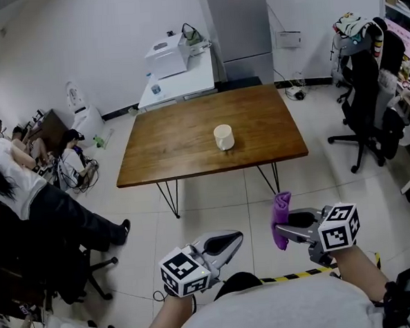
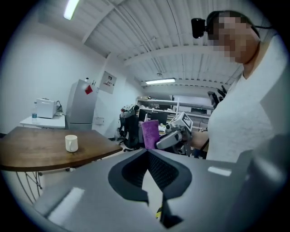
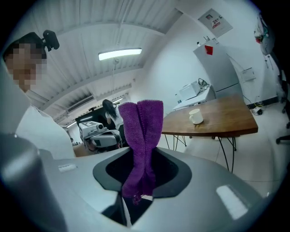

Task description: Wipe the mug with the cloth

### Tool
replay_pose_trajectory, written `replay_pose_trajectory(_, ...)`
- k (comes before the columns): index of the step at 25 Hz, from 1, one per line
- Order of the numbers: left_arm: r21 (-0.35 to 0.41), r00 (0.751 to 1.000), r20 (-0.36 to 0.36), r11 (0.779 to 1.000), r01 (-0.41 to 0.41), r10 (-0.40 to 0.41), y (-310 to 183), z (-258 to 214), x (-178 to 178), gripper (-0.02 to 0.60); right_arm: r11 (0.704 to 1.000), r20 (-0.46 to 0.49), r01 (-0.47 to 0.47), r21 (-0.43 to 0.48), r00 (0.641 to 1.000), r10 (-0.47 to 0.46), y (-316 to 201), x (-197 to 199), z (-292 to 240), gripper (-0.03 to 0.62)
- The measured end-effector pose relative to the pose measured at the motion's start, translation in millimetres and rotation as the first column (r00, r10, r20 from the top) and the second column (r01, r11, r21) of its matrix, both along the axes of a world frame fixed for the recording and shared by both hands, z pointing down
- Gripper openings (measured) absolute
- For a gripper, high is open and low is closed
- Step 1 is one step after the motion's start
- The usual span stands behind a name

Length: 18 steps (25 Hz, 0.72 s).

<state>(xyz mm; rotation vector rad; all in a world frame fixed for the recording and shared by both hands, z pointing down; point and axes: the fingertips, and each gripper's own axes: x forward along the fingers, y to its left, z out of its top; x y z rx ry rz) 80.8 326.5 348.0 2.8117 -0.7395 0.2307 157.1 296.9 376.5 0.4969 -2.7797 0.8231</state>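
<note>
Holding a purple cloth [image 3: 142, 136] in the right tongs [image 1: 283, 226], closed on its lower end, with the folded length standing up out of the jaws. Keeping the left tongs [image 1: 232, 241] shut on nothing. Well apart from both, across a stretch of tiled floor: a small cream mug [image 1: 223, 137], upright and alone near the middle of the brown wooden bench [image 1: 163, 155]. Plain, smooth and straight-sided, with a small side handle. Probably ceramic, so stiff, fairly light, slippery under hard pads, and apt to tip or chip if knocked. Best taken by the handle, or pinched over the rim, with the free left tongs, to steady it against the push of wiping. As for the cloth: soft, limp and light, thick like towelling, sure to flop and drag. Better pressed flat against the wall of the mug than dabbed with the loose end. Wiping not yet begun, judging by the gap between cloth and mug.
</note>
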Motion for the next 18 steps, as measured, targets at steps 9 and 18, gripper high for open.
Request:
replay_pose_trajectory(9, -0.053, 0.994, -0.063, 0.995, 0.09, -0.093, 26.4, -24.4, -27.7, 0.003, 0.999, -0.023, 0.032, 0.023, 0.999, -0.031, 49.9, -19.1, -28.6, 0.123)
replay_pose_trajectory(18, -0.038, 0.997, -0.014, 0.996, 0.075, -0.076, 19.0, -26.5, -34.3, 0.003, 1.0, -0.042, -0.019, 0.02, 0.999, 0.02, 47.1, -43.9, -30.0, 0.12)
